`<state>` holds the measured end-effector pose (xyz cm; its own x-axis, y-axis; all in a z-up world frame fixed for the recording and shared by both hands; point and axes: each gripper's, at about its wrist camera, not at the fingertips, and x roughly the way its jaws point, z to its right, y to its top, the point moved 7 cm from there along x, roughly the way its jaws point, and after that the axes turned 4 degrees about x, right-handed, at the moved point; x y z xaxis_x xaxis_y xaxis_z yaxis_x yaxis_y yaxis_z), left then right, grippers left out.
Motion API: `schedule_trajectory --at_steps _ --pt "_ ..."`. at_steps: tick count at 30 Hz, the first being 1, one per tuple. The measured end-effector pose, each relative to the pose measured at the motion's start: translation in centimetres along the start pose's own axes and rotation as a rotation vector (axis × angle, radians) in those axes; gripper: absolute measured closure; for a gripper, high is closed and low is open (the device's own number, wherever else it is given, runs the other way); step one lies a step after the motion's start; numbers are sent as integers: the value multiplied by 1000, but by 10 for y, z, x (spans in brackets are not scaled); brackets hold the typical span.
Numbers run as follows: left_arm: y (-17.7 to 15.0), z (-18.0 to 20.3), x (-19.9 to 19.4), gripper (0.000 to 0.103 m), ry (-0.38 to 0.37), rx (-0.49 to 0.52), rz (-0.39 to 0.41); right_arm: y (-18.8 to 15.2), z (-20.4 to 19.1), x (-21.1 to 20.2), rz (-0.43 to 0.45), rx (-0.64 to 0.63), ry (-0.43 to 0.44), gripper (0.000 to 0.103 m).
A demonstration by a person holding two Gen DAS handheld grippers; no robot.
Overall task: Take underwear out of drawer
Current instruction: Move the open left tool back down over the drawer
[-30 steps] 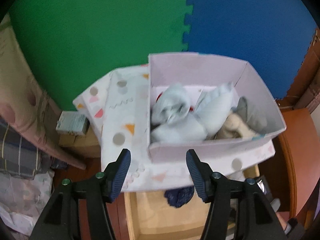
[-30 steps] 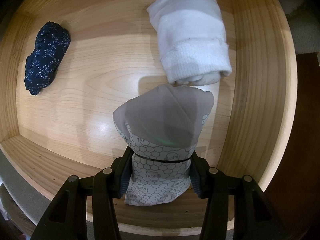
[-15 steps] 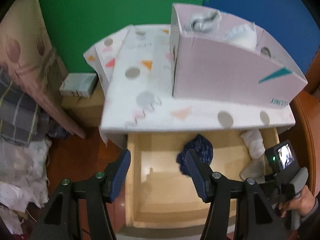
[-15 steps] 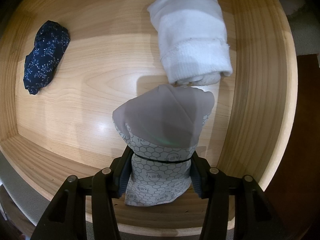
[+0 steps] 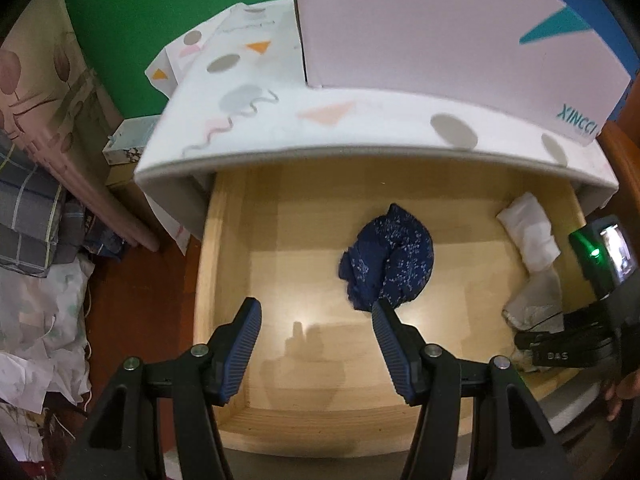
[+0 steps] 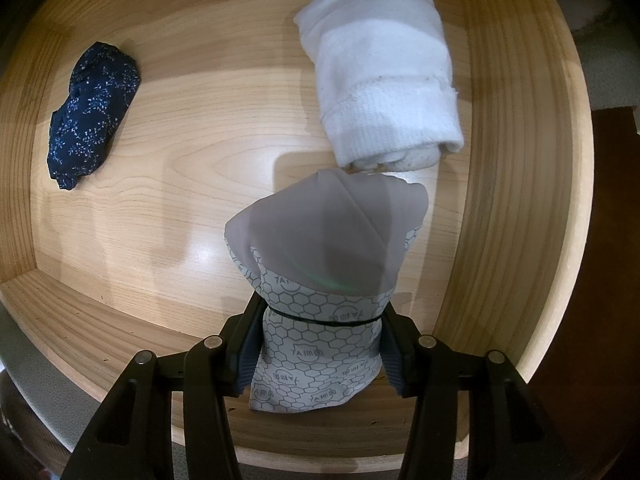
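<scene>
While the right tongs (image 6: 316,344) grip a grey hexagon-print garment (image 6: 320,280) at the drawer's (image 5: 224,264) right side, the navy floral underwear (image 5: 386,264) lies just ahead and right of the wide-open, empty left tongs (image 5: 316,344), its long axis running away from them, nearer that hand

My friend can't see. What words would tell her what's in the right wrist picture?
The right hand-held gripper is shut on a grey, honeycomb-printed underwear inside a wooden drawer. A rolled white cloth lies just beyond it, and a dark blue flowery bundle sits far off to the left.
</scene>
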<state>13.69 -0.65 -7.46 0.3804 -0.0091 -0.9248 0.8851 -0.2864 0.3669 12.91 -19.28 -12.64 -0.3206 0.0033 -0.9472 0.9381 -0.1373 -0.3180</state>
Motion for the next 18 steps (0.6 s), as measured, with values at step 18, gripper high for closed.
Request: schedule_trajectory --at_steps 18 --pt "-11 -7 9 44 -19 -67 21 -2 2 -26 75 -21 4 59"
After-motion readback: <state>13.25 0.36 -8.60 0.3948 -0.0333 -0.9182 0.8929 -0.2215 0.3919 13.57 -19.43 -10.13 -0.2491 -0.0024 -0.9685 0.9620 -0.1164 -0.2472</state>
